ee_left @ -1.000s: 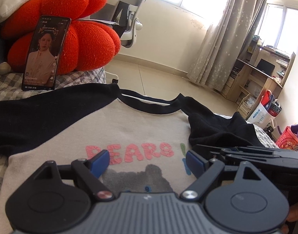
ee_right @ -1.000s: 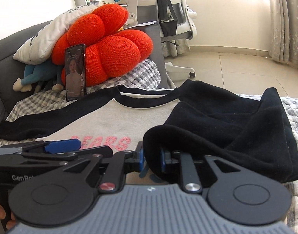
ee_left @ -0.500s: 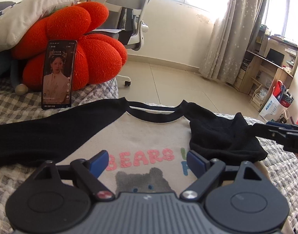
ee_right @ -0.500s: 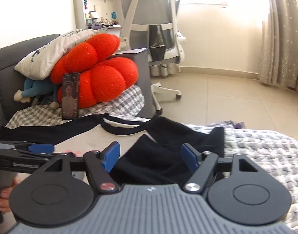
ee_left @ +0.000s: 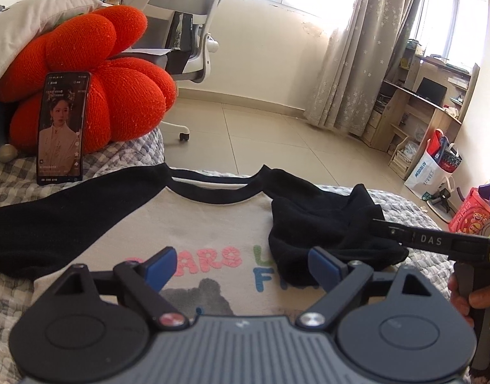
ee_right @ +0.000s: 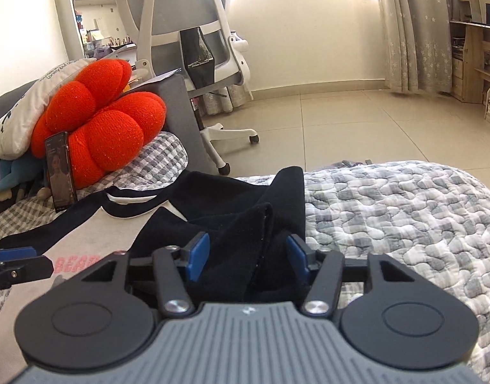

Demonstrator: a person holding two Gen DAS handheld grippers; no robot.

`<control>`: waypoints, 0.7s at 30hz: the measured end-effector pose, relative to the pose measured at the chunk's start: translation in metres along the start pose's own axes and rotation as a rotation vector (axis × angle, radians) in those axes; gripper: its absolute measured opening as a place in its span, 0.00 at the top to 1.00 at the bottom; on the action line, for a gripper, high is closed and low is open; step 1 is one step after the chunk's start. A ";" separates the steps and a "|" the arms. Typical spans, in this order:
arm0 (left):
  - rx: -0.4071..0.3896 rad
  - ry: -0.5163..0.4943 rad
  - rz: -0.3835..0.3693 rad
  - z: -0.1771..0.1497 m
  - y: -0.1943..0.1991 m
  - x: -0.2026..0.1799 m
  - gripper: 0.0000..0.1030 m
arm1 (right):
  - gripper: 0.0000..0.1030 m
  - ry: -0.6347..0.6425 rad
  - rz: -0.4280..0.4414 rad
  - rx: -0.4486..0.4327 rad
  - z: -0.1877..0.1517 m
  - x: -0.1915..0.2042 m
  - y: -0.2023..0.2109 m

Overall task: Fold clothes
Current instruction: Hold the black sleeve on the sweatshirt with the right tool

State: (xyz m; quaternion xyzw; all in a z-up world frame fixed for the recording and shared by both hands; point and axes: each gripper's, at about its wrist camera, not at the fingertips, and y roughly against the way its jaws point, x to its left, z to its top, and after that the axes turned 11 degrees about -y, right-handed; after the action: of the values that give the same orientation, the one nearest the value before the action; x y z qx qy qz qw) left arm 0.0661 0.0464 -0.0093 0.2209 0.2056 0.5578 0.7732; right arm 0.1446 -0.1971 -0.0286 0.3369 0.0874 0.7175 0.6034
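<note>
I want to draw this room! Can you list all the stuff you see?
sweatshirt: one, cream with black sleeves, flat on bed
right sleeve: black, folded over chest
quilt: grey checked, under shirt
phone: one, leaning on cushion
cushion: one, orange, behind phone
pillow: one, white, above cushion
office chair: one, white-grey, on floor
left gripper: open, above shirt
right gripper: closing, sleeve between its pads

The sweatshirt (ee_left: pixel 213 224) is lying flat across the bed (ee_right: pixel 389 211), neck toward the far edge, its right sleeve (ee_right: pixel 245 230) lying bunched on its chest. The phone (ee_left: pixel 61 128) is leaning on the cushion (ee_left: pixel 117 76) at the far left corner, with the chair (ee_right: pixel 187 32) standing on the floor behind.
</note>
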 end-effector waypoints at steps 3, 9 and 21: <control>-0.002 0.017 -0.030 -0.003 -0.004 0.001 0.13 | 0.71 0.014 -0.005 0.012 -0.002 0.001 -0.003; 0.005 0.019 -0.045 -0.007 -0.009 0.001 0.13 | 0.72 0.052 -0.016 -0.006 0.000 0.007 0.007; -0.002 0.019 -0.057 -0.006 -0.008 0.004 0.13 | 0.72 0.104 -0.027 -0.002 -0.001 0.013 0.014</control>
State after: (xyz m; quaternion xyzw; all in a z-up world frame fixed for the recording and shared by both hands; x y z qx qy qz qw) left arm 0.0695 0.0487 -0.0190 0.2088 0.2187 0.5381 0.7868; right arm 0.1317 -0.1880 -0.0172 0.2972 0.1224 0.7258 0.6081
